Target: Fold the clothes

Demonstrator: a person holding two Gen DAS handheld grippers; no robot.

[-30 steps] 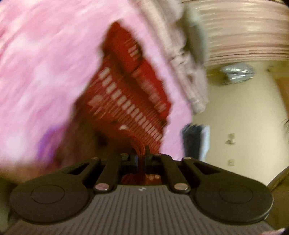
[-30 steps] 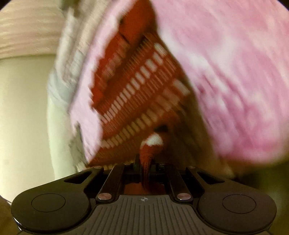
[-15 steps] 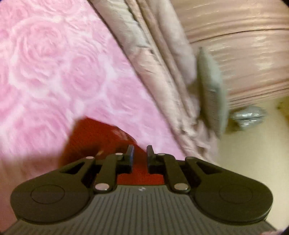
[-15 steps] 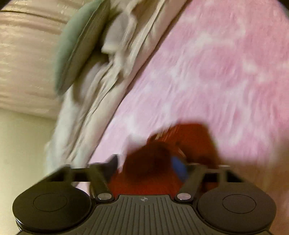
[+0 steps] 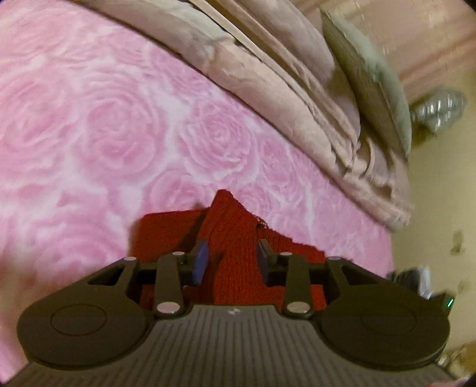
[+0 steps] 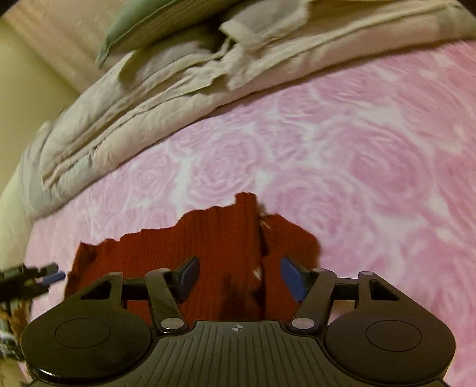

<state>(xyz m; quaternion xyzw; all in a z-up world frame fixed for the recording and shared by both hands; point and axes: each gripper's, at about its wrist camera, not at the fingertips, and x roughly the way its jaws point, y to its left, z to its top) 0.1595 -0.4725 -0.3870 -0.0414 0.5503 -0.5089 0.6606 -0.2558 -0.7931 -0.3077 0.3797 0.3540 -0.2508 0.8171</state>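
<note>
A red knitted garment [image 5: 235,235] lies on the pink rose-patterned bedspread [image 5: 119,134]. In the left wrist view my left gripper [image 5: 232,260] is open, its blue-padded fingers either side of a raised fold of the red knit. In the right wrist view the same garment [image 6: 214,238] lies flat with a ridge down its middle. My right gripper [image 6: 239,275] is open wide over it, not holding it. The left gripper's tip [image 6: 44,277] shows at the far left edge of the right wrist view.
A rumpled beige duvet [image 5: 282,83] is piled along the far side of the bed, with a grey-green pillow [image 5: 372,89] on it. The duvet [image 6: 178,74] and pillow [image 6: 154,20] also show in the right wrist view. A cream wall [image 5: 440,193] lies beyond the bed's edge.
A second ago both grippers were shut on the red garment, held up and stretched. Since then it has been laid on the bedspread and both grippers have opened and let go.
</note>
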